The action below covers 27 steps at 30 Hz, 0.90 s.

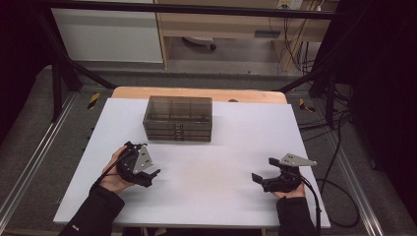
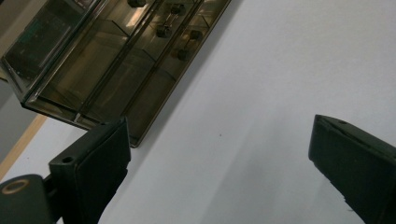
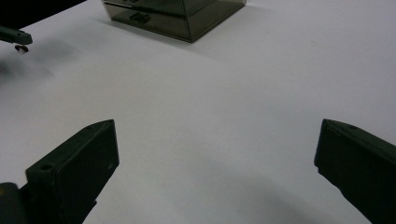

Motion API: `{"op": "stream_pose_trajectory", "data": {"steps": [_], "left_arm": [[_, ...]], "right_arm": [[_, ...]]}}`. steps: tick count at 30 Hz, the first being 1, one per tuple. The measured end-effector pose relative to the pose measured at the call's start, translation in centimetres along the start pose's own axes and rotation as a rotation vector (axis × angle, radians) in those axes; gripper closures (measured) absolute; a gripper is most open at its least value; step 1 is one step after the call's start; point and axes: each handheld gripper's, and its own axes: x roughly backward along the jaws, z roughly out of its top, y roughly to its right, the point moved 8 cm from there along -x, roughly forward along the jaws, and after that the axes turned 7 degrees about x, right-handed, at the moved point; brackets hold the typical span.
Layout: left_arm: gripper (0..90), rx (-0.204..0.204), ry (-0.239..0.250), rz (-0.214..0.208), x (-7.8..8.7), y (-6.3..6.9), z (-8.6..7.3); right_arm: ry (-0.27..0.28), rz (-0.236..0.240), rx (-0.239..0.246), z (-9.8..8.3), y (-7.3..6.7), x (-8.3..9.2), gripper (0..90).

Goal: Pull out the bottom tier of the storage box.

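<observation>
A smoky, see-through drawer box (image 1: 178,118) stands at the back middle of the white tabletop (image 1: 211,167), its drawer fronts and small handles facing me. My left gripper (image 1: 147,169) is held low over the table's front left, a short way before the box's left corner, jaws wide apart and empty. In the left gripper view the box (image 2: 112,65) lies tilted at the upper left, beyond the open left gripper (image 2: 219,140). My right gripper (image 1: 264,169) hovers at the front right, pointing left, also open and empty. The right gripper view has the box (image 3: 177,11) far off past the right gripper (image 3: 217,149).
A wooden strip (image 1: 196,92) edges the table behind the white top. Black frame struts (image 1: 59,73) rise at both back corners. Cables (image 1: 339,162) trail over the floor on the right. A part of the other gripper (image 3: 14,35) shows at the right gripper view's top left.
</observation>
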Motion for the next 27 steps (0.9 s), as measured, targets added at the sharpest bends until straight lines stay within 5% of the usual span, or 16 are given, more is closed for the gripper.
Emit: {"op": "stream_pose_trajectory", "data": {"steps": [27], "left_arm": [[11.5,-0.185,-0.029,0.138,-2.7,0.2,1.3]], "right_arm": [[-0.005,-0.003,0.005,-0.1,0.1,0.0,0.4]]}}
